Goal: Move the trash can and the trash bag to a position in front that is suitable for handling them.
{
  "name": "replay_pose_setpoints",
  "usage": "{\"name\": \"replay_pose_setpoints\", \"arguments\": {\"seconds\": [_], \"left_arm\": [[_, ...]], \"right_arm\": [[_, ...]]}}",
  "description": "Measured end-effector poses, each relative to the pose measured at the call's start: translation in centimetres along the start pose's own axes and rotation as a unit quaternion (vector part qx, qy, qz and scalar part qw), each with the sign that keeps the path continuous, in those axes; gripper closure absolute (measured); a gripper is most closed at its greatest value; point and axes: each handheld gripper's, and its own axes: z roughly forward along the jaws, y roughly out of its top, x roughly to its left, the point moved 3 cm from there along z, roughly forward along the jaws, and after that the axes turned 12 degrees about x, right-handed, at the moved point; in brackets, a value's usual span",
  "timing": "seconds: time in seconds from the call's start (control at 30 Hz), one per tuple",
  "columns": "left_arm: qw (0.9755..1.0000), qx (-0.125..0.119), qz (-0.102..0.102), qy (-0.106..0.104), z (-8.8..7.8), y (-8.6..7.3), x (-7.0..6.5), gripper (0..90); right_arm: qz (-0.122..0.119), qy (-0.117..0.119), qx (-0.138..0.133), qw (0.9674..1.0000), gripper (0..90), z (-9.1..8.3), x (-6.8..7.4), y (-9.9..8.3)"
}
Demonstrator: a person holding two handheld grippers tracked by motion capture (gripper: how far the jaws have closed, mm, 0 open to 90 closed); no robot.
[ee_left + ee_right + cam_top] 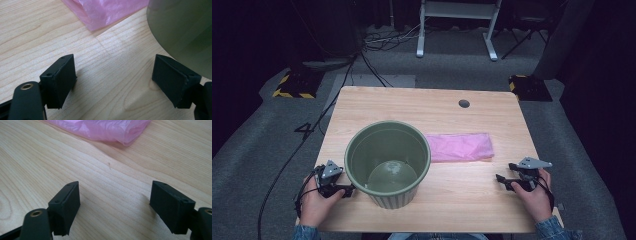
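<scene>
A green plastic bin (pixel 387 162) stands upright and empty on the wooden table (pixel 447 107). Behind it to the right lies a folded pink plastic bag (pixel 459 147), flat on the wood. My left gripper (pixel 346 190) rests low at the bin's left side, close to its wall, jaws wide apart with nothing between them. In the left gripper view the bin wall (pixel 185 32) curves past the right jaw and the pink bag (pixel 105 11) lies ahead. My right gripper (pixel 504 176) sits near the table's right front, open and empty, with the pink bag (pixel 100 128) ahead of it.
A round cable hole (pixel 464 103) sits near the table's far edge. Cables run over the grey floor at the left, and a white desk frame (pixel 457 25) stands beyond the table. Bare wood stretches between the bin and the right gripper.
</scene>
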Motion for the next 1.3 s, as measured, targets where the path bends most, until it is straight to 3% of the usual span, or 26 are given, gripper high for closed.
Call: {"name": "replay_pose_setpoints", "arguments": {"seconds": [0.3,0.4,0.43,0.57,0.7,0.8,1.07,1.23,1.3], "left_arm": [[0.9998,0.007,-0.012,-0.012,-0.6,0.6,-0.5,23.2],[0.9997,-0.004,-0.019,-0.018,-1.0,1.3,-0.9,24.7],[0.9996,-0.012,-0.014,-0.020,-1.1,1.6,-1.2,25.2],[0.9996,0.004,0.026,0.009,-1.6,2.8,-2.2,29.0],[0.9997,-0.005,0.023,0.004,-1.0,3.2,-2.1,29.0],[0.9987,-0.009,0.049,0.009,-0.7,3.8,-2.5,30.9],[0.9952,-0.029,0.091,-0.022,0.3,5.9,-5.2,31.3],[0.9940,-0.032,0.093,-0.047,1.0,6.7,-6.6,31.2],[0.9934,-0.033,0.094,-0.056,1.4,7.1,-7.3,31.2]], "right_arm": [[0.000,0.000,0.000,1.0000,24.1,0.0,0.0,0.0],[0.000,0.000,0.000,1.0000,24.1,0.0,0.0,0.0],[0.000,0.000,0.000,1.0000,24.1,0.0,0.0,0.0],[-0.001,0.000,0.000,1.0000,24.1,0.0,0.0,0.0],[0.000,0.000,0.000,1.0000,24.1,0.0,0.0,0.0],[0.000,0.000,0.000,1.0000,24.1,0.0,0.0,0.0],[0.000,0.000,0.000,1.0000,24.1,0.0,0.0,0.0],[-0.002,0.000,0.000,1.0000,25.1,0.0,0.0,0.0],[-0.009,0.004,-0.004,0.9999,30.4,-0.1,0.2,0.0]]}}
